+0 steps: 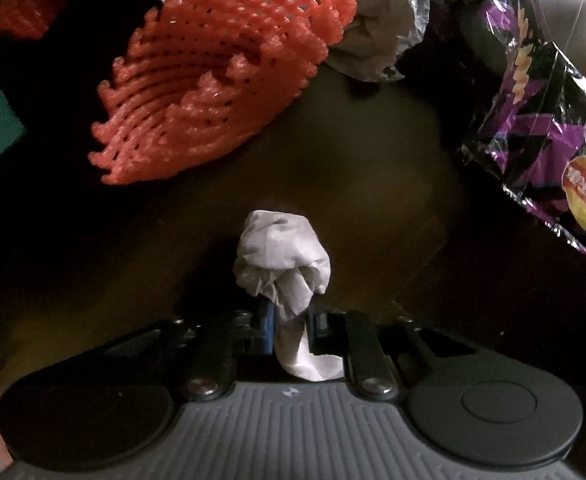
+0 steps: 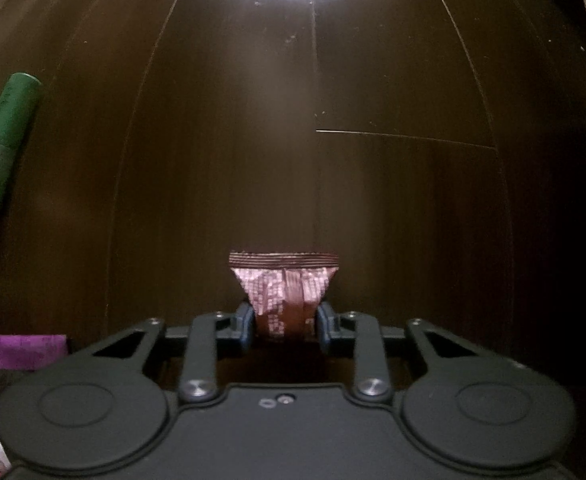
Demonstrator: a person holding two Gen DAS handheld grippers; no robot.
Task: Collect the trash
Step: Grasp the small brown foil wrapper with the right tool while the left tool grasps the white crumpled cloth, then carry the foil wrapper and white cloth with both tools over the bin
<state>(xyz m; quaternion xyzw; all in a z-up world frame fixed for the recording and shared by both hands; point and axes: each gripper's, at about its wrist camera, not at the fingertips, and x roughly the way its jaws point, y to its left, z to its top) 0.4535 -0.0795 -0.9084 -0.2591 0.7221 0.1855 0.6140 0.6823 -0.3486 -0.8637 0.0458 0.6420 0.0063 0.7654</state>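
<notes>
A dark brown wood-grain floor (image 2: pixel 393 184) is lying under both of my grippers, and a ceiling light is glaring off it at the far end of the right wrist view.

Left gripper (image 1: pixel 289 320): I am keeping the jaws nearly closed on a crumpled white tissue (image 1: pixel 283 258). The tissue's tail is passing between the fingers and its bunched head is protruding forward beyond the tips. Farther out to the left, a coral-red foam fruit net (image 1: pixel 213 92) is lying on the floor. A crumpled grey plastic wrapper (image 1: pixel 377 40) is touching the net's far right edge. To the right, a purple and black chip bag (image 1: pixel 541 120) is sitting apart from the net.

Right gripper (image 2: pixel 285 320): I am pinching the jaws on a pink metallic wrapper (image 2: pixel 283 284), whose crimped edge is fanning out forward of the tips. At the near left edge, a purple object (image 2: pixel 25 350) is showing; I cannot tell what it is. Farther along the left edge, a green cylinder (image 2: pixel 7 136) is visible.
</notes>
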